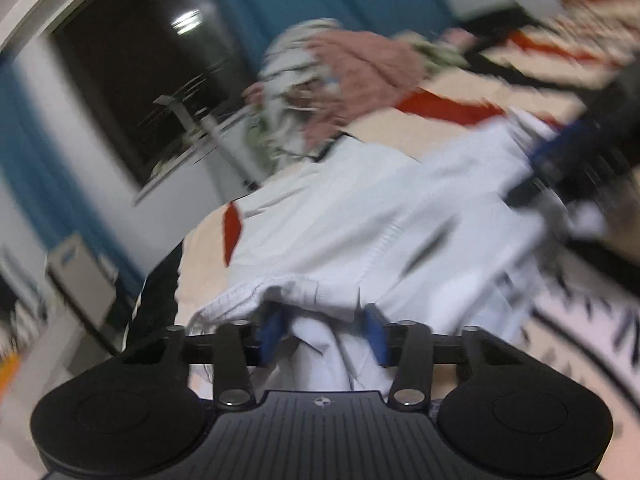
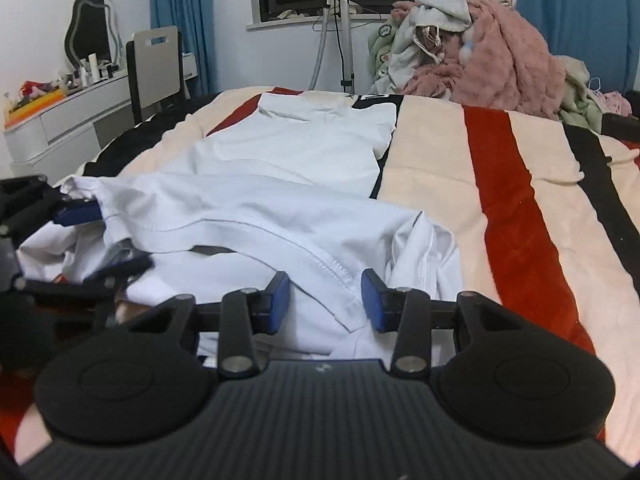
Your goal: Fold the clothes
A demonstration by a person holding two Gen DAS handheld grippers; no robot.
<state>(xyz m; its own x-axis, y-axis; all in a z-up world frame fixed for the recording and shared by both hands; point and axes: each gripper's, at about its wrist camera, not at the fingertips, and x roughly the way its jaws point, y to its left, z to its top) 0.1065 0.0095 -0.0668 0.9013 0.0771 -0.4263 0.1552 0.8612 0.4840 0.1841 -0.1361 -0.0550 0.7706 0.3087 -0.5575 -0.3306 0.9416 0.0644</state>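
Left gripper (image 1: 322, 334): I see my blue pads set apart with bunched white cloth between them. The view is badly smeared, so I can't tell if they bite the cloth or just straddle it.

Right gripper (image 2: 325, 301): my pads stand spread. A stitched hem corner lies between them, with daylight on both sides. No pinch.

White shirt (image 2: 256, 216): it's on the bed, dead ahead at twelve o'clock from my right gripper. The near half is rumpled and doubled over. The far half lies flat.

Long axis: it runs from six to twelve o'clock in the right view, collar end farthest away.

Other gripper in right view: my left gripper sits at nine o'clock, at the shirt's left edge. Cloth drapes over its blue pad.

Nearer hand: each sits on its own near corner, neither clearly closer. I judge both are placed to carry the near hem toward twelve.

Stage: I can't settle it. This fits a fold being made or a shirt being spread out.

Striped blanket (image 2: 500, 184): it's under the shirt, stripes running away from me.

Clothes pile (image 2: 472, 52): heaped at one o'clock, well beyond the shirt.
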